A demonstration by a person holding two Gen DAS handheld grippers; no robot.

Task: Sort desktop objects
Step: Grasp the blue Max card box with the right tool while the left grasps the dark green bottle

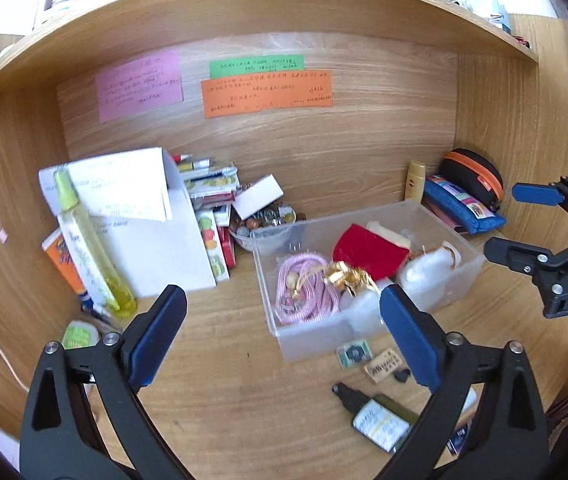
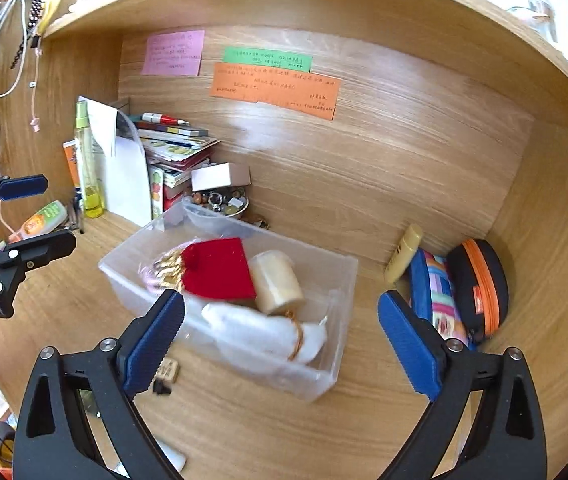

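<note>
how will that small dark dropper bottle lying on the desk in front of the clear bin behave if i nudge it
The dropper bottle lies on its side and looks rounded, so it would probably roll. It looks like glass, so likely slick and breakable. The wooden desk around it is smooth, so expect sliding too.

Your left gripper [image 1: 284, 336]: matte black forked arms with triangular cutouts, silver round screw heads at the pivots, ribbed blue pads [image 1: 155, 344] on the inner faces. Your right gripper [image 2: 281, 346] is built the same: black arms, silver screws, serrated blue pads [image 2: 408, 344]. White lettering on each black body: "DAS" on the right one, "Robot.AI" on the left. Orange trim shows low beside the right one's handle.
</note>
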